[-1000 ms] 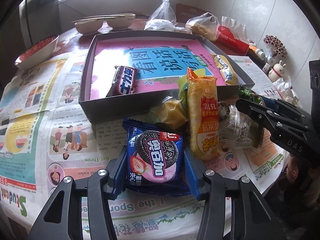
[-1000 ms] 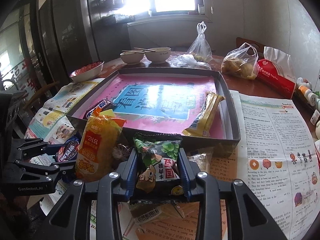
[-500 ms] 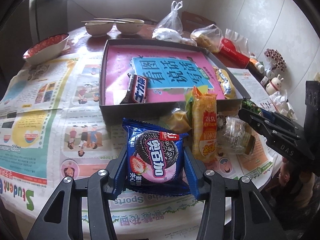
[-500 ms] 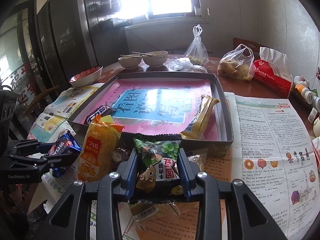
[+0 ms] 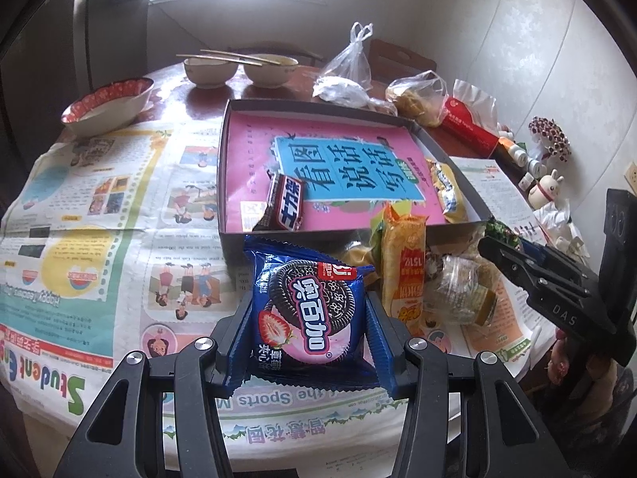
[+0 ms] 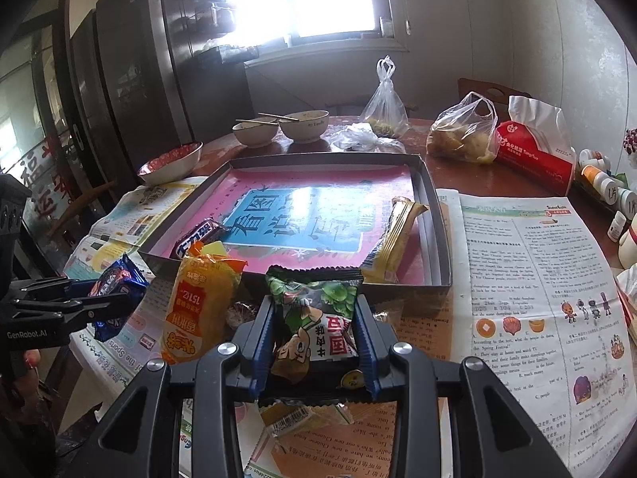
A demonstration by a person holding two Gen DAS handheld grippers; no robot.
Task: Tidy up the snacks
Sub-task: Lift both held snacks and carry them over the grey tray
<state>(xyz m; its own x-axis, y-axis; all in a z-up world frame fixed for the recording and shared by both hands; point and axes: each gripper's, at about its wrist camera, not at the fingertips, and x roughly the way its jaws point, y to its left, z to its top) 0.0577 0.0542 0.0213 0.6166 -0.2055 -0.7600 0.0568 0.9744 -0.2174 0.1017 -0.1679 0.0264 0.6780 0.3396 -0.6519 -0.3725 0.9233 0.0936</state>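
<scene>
We see the left gripper [image 5: 310, 318] clamped on the blue cookie pack [image 5: 308, 310] at lower centre, and the right gripper [image 6: 314, 338] clamped on the green snack bag [image 6: 314, 318], tray [image 6: 436, 215] beyond.

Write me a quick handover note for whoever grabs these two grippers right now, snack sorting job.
Left gripper: shut on the blue cookie pack, held above the newspaper.
Right gripper: shut on the green snack packet, just short of the tray's near wall.
Done: the chocolate bar and the gold wafer bar lie in the tray.
Left: place both held packs in the tray, then the orange packet and the small wrapped pieces in front of it.
</scene>
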